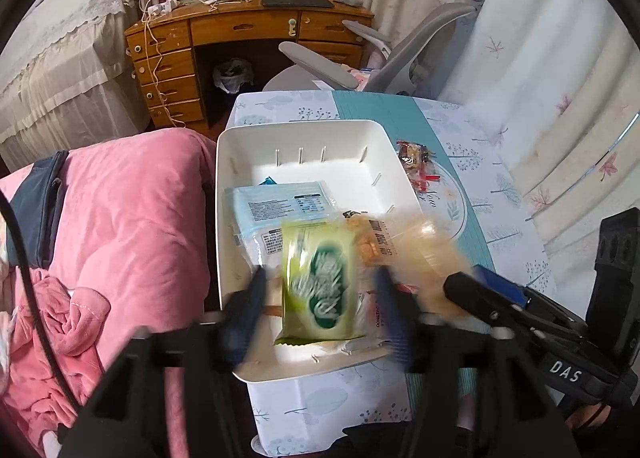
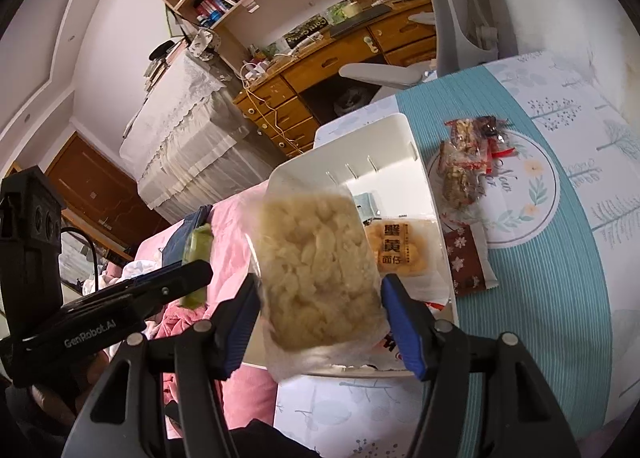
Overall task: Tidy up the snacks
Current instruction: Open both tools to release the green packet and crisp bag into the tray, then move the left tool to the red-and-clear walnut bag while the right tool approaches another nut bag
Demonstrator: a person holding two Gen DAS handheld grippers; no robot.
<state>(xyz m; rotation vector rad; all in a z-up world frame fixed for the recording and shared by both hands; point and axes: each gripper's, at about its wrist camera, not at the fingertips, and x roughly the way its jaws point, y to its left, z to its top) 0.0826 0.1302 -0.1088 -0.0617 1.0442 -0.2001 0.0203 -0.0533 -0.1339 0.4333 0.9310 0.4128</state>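
Note:
My left gripper (image 1: pixel 320 298) is shut on a green snack packet (image 1: pixel 320 282) and holds it above the near end of the white bin (image 1: pixel 304 130). My right gripper (image 2: pixel 320 298) is shut on a clear pack of pale yellow noodle snack (image 2: pixel 316 266), also above the bin (image 2: pixel 404 138). In the bin lie a light blue packet (image 1: pixel 280 206) and an orange packet (image 2: pixel 400 246). On the table beside the bin lie clear-wrapped nut bars (image 2: pixel 460 174), red candies (image 2: pixel 492 134) and a dark red packet (image 2: pixel 466 258). The right gripper also shows in the left wrist view (image 1: pixel 480 294).
The table has a teal and white patterned cloth (image 2: pixel 540 278). A pink blanket (image 1: pixel 132 218) lies on a bed left of the table. A grey office chair (image 1: pixel 400 54) and a wooden desk (image 1: pixel 240 30) stand beyond the table.

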